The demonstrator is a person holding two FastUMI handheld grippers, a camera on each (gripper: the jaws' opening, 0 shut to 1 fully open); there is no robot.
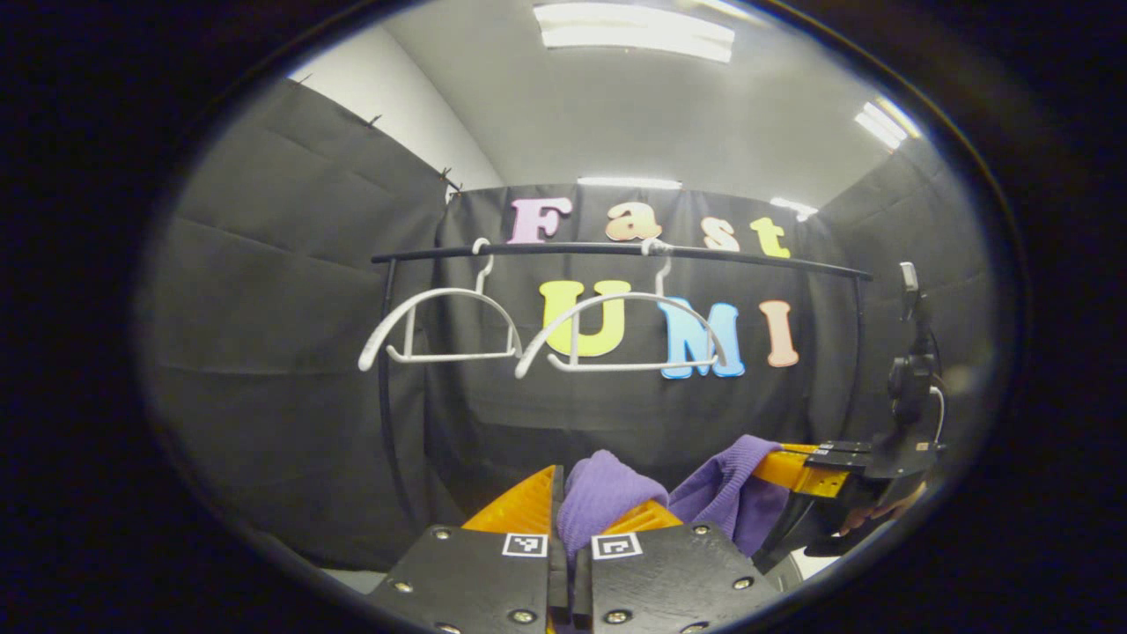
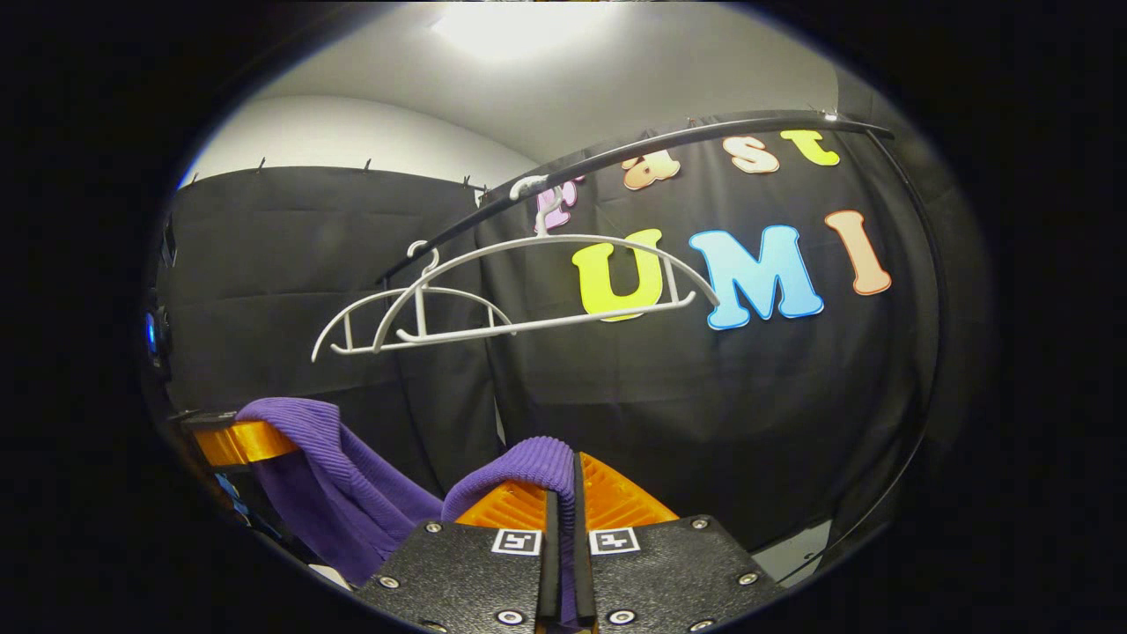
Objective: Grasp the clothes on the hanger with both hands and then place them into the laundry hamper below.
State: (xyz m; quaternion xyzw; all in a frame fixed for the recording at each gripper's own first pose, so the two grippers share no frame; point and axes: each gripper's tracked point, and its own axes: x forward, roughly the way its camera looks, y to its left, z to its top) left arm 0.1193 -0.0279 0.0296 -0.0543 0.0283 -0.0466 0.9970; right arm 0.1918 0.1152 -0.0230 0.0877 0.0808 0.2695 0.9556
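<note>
Fingers of the left gripper [image 1: 570, 515] and right gripper [image 2: 563, 493] each pinch the purple ribbed knit garment [image 1: 718, 489], slung between them below two bare white plastic hangers [image 1: 621, 333] (evidently ready for lowering).

Two white hangers [image 1: 440, 326] [image 1: 621, 339], one rail [image 1: 616, 251], one purple garment [image 1: 607, 497].
</note>
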